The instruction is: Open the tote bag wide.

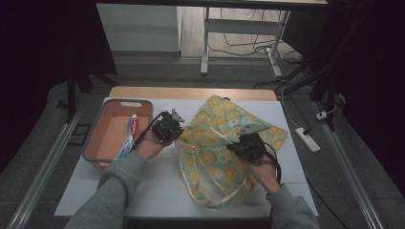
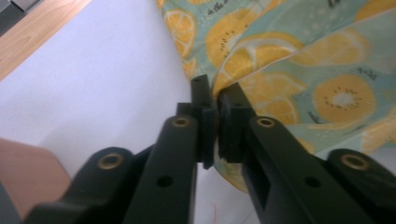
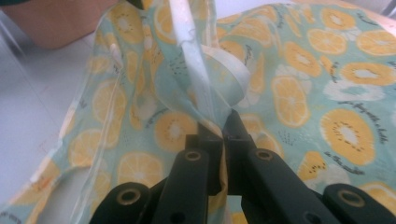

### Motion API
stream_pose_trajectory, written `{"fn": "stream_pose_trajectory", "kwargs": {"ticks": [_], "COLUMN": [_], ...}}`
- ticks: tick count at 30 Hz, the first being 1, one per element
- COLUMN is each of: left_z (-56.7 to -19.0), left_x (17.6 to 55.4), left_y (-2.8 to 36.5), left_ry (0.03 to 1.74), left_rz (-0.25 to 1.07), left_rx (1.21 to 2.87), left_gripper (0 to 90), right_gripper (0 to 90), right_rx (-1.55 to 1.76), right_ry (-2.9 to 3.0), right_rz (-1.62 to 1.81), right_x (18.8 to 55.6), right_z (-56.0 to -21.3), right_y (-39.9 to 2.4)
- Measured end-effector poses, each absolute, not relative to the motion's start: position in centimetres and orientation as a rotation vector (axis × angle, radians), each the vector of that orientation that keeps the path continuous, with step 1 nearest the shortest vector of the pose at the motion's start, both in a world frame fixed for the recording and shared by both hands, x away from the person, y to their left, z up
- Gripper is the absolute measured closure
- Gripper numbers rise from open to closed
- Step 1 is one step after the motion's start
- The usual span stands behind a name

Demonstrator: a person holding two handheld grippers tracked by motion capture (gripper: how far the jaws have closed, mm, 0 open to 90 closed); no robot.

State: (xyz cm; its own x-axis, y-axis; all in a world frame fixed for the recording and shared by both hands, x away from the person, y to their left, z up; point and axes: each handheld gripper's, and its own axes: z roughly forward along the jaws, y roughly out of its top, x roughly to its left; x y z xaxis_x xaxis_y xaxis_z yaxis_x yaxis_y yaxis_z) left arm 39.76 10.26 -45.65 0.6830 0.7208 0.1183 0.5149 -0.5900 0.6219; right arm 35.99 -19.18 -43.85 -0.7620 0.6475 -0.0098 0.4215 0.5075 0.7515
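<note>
High cam overhead, far; gripper cams close; all share bag (image 1: 224,138).

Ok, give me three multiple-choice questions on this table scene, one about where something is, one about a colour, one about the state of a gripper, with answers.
1. Where does the toothpaste tube lie?
A. In the pink basket
B. On the bag
C. On the floor

2. What is printed on the bag?
A. Red cherries
B. Yellow-orange citrus slices on pale green
C. Blue stripes

3. How is the left hand-held gripper?
A. Wide open over the basket
B. Shut on the bag's edge
C. Shut on the toothpaste

Answers:
1 A, the high view shows the tube leaning inside the basket's right side.
2 B, the slices show plainly in both gripper views.
3 B, the left gripper view shows the jaws pinched on the fabric rim; the right hand-held gripper grips the bag likewise.
</note>
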Motion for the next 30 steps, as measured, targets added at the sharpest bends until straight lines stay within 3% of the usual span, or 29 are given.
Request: {"fn": "stream_pose_trajectory", "kwargs": {"ticks": [3, 5, 6, 7, 17, 30], "left_z": [-45.6, -45.3, -45.0, -44.6, -41.9, -43.0], "left_x": [39.4, 38.9, 38.4, 37.9, 33.7, 35.7], "left_y": [10.8, 11.2, 11.4, 11.6, 15.3, 20.6], "left_ry": [0.931, 0.926, 0.915, 0.898, 0.856, 1.045], "left_rz": [0.439, 0.437, 0.435, 0.417, 0.348, 0.356], "left_rx": [2.325, 2.303, 2.289, 2.28, 2.227, 2.138], "left_gripper": [72.7, 55.7, 40.0, 33.9, 25.8, 27.8], "right_gripper": [88.9, 88.9, 89.0, 89.0, 88.9, 88.9], "right_rx": [0.919, 0.939, 0.943, 0.943, 0.968, 0.963], "right_ry": [2.473, 2.474, 2.471, 2.471, 2.447, 2.434], "right_rz": [1.137, 1.155, 1.157, 1.157, 1.199, 1.236], "right_x": [36.8, 37.3, 37.9, 38.2, 39.8, 39.7], "right_z": [-44.4, -44.7, -44.9, -45.0, -44.6, -44.1], "right_y": [-18.7, -18.3, -17.7, -17.5, -17.0, -17.4]}}
